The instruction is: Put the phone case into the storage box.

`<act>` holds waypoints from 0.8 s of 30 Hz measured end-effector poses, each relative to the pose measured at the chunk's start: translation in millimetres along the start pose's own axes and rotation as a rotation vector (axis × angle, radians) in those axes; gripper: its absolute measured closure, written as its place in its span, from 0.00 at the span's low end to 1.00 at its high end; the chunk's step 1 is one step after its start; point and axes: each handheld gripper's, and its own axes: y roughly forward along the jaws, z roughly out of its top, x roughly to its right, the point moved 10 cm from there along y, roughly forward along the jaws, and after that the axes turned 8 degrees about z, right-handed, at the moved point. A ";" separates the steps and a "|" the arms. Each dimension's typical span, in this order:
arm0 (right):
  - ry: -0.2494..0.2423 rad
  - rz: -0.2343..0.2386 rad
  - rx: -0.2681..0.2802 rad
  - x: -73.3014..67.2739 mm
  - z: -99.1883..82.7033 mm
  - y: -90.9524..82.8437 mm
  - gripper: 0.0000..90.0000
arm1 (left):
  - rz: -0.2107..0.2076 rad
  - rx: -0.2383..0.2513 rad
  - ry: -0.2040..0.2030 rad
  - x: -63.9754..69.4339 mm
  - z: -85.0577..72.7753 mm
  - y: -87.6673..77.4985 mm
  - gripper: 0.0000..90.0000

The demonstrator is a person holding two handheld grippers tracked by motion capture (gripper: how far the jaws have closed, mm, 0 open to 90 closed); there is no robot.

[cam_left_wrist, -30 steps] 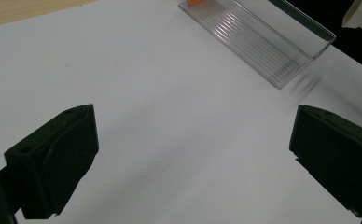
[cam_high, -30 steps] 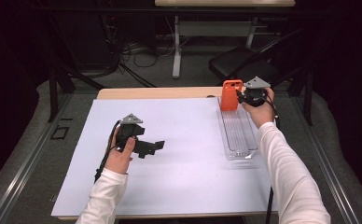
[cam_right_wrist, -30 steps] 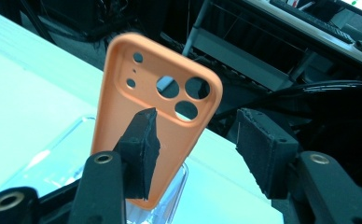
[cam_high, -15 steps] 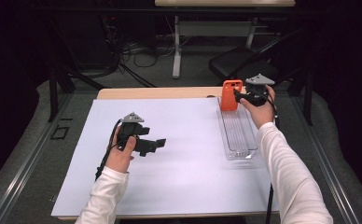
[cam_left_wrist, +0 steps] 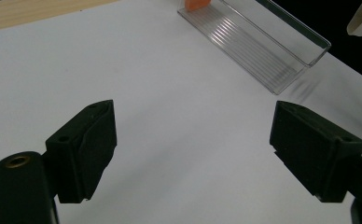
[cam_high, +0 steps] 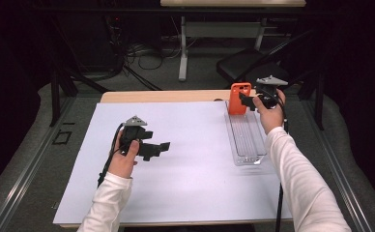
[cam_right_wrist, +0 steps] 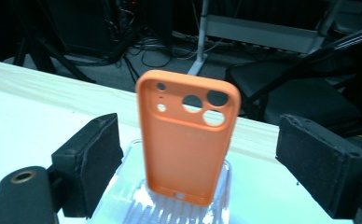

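I am finding no brand, label or writing legible anywhere. The orange phone case (cam_right_wrist: 187, 140) is standing upright at the far end of the clear ribbed tray (cam_high: 247, 140), its open inside with three round camera cutouts and two small holes facing my right gripper (cam_right_wrist: 195, 168). Those jaws have just been opening, the case standing between them untouched. My left gripper (cam_left_wrist: 193, 149) is hovering over the white sheet (cam_high: 195, 169), jaws spread and empty.
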 end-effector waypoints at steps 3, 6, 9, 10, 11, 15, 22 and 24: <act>0.003 0.028 -0.001 -6.5 1.2 -2.4 0.12 | -0.001 0.001 -0.004 0.1 0.3 -0.3 0.17; -0.001 0.042 -0.014 -12.5 0.0 -4.1 0.10 | 0.005 0.002 -0.008 -0.8 0.2 -0.6 0.17; 0.000 0.050 -0.032 -17.6 -2.3 -5.9 0.09 | 0.004 -0.002 -0.003 -0.6 -0.4 -0.7 0.17; 0.004 0.051 -0.035 -18.9 -2.9 -6.6 0.09 | 0.003 -0.002 -0.003 -0.3 -0.5 -0.6 0.17; 0.012 0.053 -0.037 -20.2 -3.3 -7.4 0.09 | 0.003 -0.001 -0.001 -0.3 -0.3 -0.6 0.17; 0.016 0.061 -0.048 -25.5 -3.8 -12.6 0.09 | 0.000 0.003 0.001 0.8 0.4 -0.7 0.17; 0.018 0.109 -0.058 -41.4 -7.3 -21.5 0.09 | -0.002 0.001 0.003 1.5 0.8 -1.4 0.17; 0.007 0.122 -0.064 -46.9 -7.8 -23.7 0.09 | -0.003 0.002 0.006 1.8 1.0 -1.5 0.17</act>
